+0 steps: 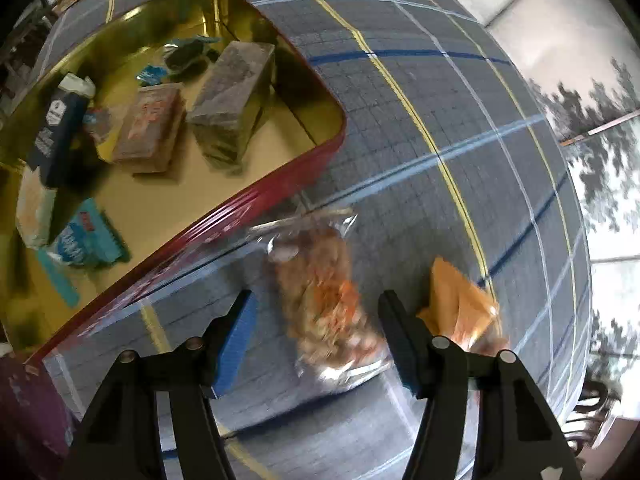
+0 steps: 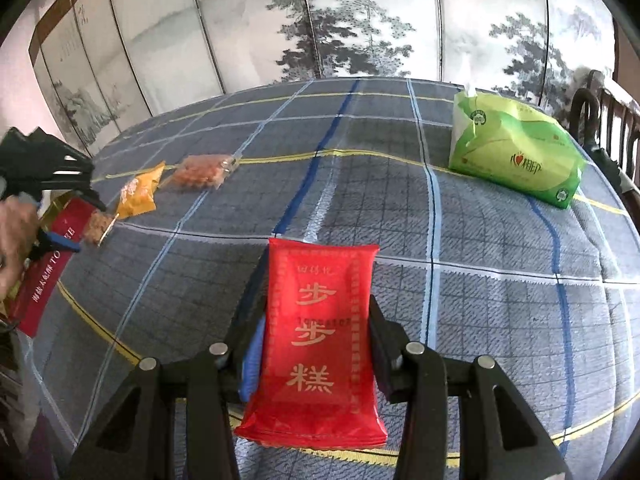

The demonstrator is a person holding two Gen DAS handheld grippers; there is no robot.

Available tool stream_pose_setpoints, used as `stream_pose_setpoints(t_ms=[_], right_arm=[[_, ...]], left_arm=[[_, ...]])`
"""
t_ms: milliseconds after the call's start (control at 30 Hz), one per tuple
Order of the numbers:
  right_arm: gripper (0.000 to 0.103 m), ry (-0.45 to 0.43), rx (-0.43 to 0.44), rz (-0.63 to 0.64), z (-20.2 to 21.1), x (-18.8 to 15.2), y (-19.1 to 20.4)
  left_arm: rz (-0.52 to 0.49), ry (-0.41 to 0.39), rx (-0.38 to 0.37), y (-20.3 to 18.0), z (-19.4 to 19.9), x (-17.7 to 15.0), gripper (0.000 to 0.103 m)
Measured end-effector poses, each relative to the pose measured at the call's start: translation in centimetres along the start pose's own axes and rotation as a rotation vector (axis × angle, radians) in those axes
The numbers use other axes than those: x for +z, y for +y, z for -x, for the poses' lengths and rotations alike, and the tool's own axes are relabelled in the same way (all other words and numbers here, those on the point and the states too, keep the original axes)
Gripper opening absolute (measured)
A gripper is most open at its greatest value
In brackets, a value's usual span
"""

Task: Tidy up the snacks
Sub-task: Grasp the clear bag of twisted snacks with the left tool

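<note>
My left gripper (image 1: 316, 304) is open above a clear packet of brown snacks (image 1: 324, 292) that lies on the checked tablecloth between its fingers. An orange packet (image 1: 460, 300) lies just right of it. The red tin (image 1: 224, 216) with a gold inside holds several snack packs at the upper left. My right gripper (image 2: 316, 320) is shut on a red cake packet (image 2: 320, 340). In the right wrist view the left gripper (image 2: 76, 216) hovers at the far left over the clear packet (image 2: 98, 226), with the orange packet (image 2: 138, 194) and another clear packet (image 2: 204, 172) beyond.
A green tissue pack (image 2: 516, 148) lies at the far right of the table. The checked tablecloth (image 2: 480, 280) covers the table. A painted folding screen (image 2: 320, 20) stands behind it. A wooden chair (image 2: 608, 120) is at the right edge.
</note>
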State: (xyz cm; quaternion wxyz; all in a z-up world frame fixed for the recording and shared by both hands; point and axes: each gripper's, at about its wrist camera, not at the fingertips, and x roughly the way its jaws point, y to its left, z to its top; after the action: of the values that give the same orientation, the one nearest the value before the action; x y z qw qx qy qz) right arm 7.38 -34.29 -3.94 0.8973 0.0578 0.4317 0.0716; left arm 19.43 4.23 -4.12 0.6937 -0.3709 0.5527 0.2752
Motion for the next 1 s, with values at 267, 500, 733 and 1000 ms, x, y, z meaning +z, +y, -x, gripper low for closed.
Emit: stream_pose_setpoints(t_ms=[267, 500, 733, 1000], right_arm=[[0.045, -0.002, 0.014, -0.008, 0.1, -0.1, 0.1], [0.045, 0.000, 0.008, -0.003, 0.1, -0.1, 0.0], [0.045, 0.001, 0.003, 0.000, 0.0, -0.1, 0.1], [0.045, 0.000, 0.007, -0.006, -0.1, 0.0, 0.0]], left_arm=[[0.005, -0.052, 0.061, -1.8, -0.8, 0.4, 0.077], [0.032, -0.021, 0.079, -1.7, -0.9, -0.2, 0.075], [0.058, 0.009, 0.084, -1.0, -0.7, -0.8, 0.075], [0.052, 0.030, 0.147, -2.8, -1.9, 0.7, 0.072]])
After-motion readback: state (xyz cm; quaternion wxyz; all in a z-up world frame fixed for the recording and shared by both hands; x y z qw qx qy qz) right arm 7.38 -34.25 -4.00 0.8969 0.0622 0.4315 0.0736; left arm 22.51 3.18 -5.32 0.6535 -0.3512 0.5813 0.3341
